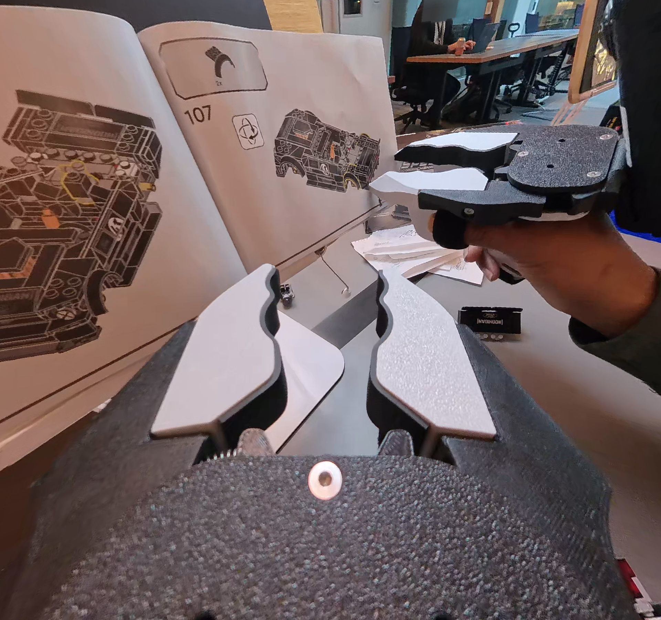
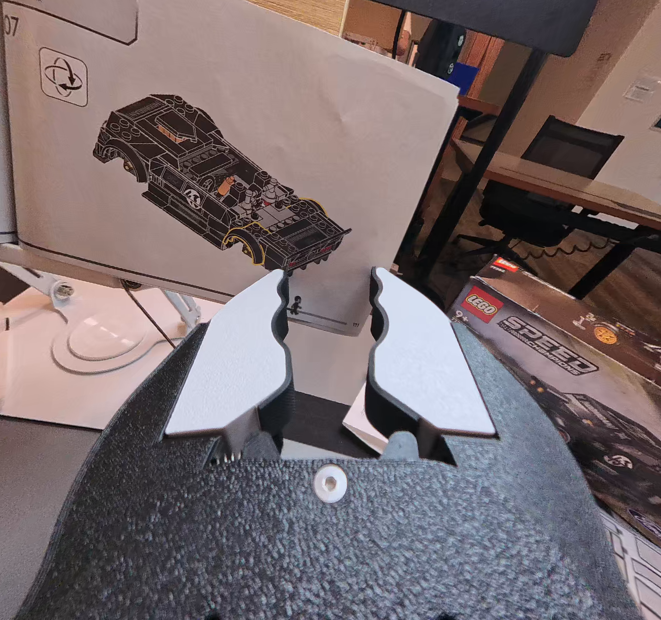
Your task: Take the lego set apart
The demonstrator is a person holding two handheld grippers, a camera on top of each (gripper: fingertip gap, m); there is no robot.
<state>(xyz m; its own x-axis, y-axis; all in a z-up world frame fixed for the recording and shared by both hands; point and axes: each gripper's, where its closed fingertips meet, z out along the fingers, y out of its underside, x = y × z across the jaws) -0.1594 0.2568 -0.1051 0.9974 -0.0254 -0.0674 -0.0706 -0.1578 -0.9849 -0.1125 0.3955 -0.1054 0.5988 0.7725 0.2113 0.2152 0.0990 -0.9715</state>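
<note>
An open instruction booklet (image 1: 304, 109) stands propped on a white stand (image 2: 100, 345) and shows drawings of a black car. My left gripper (image 1: 326, 280) is open and empty, low over the grey table (image 1: 536, 406), in front of the booklet. My right gripper (image 1: 384, 169), held by a hand, is open at the booklet's lower right corner. In the right wrist view the booklet (image 2: 286, 101) fills the frame and its corner lies between the open fingers of the right gripper (image 2: 328, 277). A black lego piece (image 1: 490, 320) lies on the table to the right. A small lego part (image 1: 286, 293) lies under the booklet.
A lego box (image 2: 536, 359) lies flat to the right of the booklet. Loose white paper sheets (image 1: 411, 252) lie below the right gripper. Desks, chairs and a seated person are in the background. My right tips are roughly 20 cm from the black lego piece (image 1: 490, 320).
</note>
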